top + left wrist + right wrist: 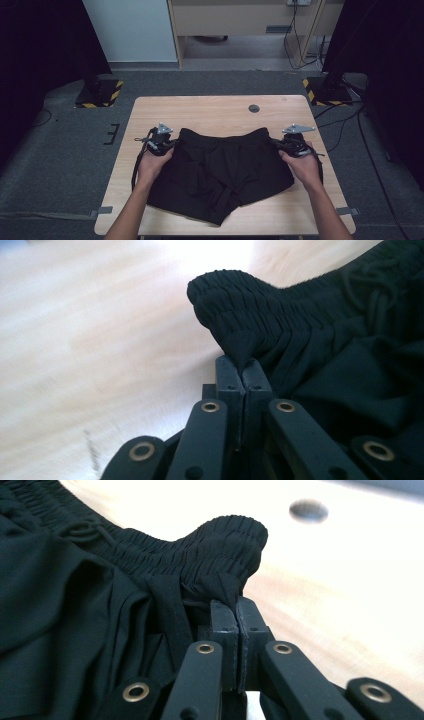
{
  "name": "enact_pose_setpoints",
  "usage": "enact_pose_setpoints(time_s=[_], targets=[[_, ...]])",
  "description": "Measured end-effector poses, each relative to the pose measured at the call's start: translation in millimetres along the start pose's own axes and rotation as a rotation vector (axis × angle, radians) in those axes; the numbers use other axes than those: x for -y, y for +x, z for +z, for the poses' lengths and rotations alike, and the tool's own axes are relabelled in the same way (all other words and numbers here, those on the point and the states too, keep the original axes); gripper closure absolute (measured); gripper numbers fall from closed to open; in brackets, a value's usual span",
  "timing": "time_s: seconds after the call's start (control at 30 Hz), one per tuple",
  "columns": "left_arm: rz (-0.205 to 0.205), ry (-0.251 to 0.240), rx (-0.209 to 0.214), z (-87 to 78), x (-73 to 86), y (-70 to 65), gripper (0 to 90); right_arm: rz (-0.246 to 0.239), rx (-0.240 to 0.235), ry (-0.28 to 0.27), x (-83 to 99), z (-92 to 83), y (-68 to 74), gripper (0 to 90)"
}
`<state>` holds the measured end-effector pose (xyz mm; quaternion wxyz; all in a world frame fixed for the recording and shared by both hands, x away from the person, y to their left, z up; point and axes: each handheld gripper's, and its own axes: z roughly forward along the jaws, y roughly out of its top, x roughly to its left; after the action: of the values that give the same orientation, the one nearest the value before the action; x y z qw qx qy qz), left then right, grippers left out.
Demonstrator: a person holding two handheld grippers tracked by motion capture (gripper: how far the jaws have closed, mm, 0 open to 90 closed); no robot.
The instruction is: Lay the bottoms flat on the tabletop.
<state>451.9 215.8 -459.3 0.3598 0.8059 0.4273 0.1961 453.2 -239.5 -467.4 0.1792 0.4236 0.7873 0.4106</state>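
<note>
a: why are the shorts gripped at both ends of the waistband?

b: so the cloth can be lifted evenly, it seems. the left tool is pinched on one waistband corner, the right tool on the other; most of the shorts lie on the bench.

a: what is hidden?

b: the fabric between the pads, and the folds beneath the shorts.

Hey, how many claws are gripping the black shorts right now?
2. The left claw pinches the black shorts' waistband at its left end; the right claw pinches the right end.
</note>
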Motion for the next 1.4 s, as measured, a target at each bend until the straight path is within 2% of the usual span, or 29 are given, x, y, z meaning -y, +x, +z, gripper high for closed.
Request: enact_pose_setpoints(time_s=[0.03, 0.07, 0.1, 0.27, 0.53, 0.57, 0.67, 0.87, 1.07, 1.27, 1.4], targets=[[0.0, 0.0, 0.0, 0.0, 0.0, 0.0, 88.8, -0.013, 0.002, -0.013, -6.4, -7.3, 0.9, 88.6], [0.007, -0.031, -0.004, -13.4, -10.0, -2.8, 88.8, -0.02, 0.009, -0.023, -12.5, -14.6, 1.8, 88.7], [0.011, -0.046, -0.007, -19.5, -15.2, -4.1, 88.8, -0.027, 0.016, -0.033, -18.4, -21.7, 2.0, 88.7], [0.021, -0.093, -0.021, -42.7, -37.1, -6.6, 88.8, -0.03, 0.045, -0.077, -43.4, -47.0, 2.9, 88.7], [0.032, -0.12, -0.05, -64.4, -60.4, -4.8, 88.9, -0.044, 0.065, -0.129, -68.8, -61.3, 9.0, 88.9], [0.024, -0.126, -0.051, -66.5, -61.7, -4.2, 88.8, -0.051, 0.066, -0.132, -71.5, -62.6, 9.6, 88.9], [0.013, -0.132, -0.051, -69.1, -63.1, -3.3, 88.9, -0.053, 0.073, -0.137, -77.2, -66.8, 10.1, 88.8], [0.028, -0.132, -0.052, -65.0, -68.9, -4.4, 88.8, -0.055, 0.09, -0.135, -78.9, -69.9, 7.0, 88.8], [0.001, -0.169, -0.042, -67.5, -75.7, 0.5, 88.8, -0.06, 0.091, -0.16, -87.9, -76.5, 7.0, 88.9], [0.029, -0.186, -0.043, -74.5, -88.7, -2.7, 88.9, -0.036, 0.104, -0.188, -95.6, -88.7, -1.6, 88.9], [0.021, -0.195, -0.046, -75.4, -91.3, -3.4, 88.8, -0.036, 0.107, -0.196, -96.5, -91.5, -1.4, 88.9]])
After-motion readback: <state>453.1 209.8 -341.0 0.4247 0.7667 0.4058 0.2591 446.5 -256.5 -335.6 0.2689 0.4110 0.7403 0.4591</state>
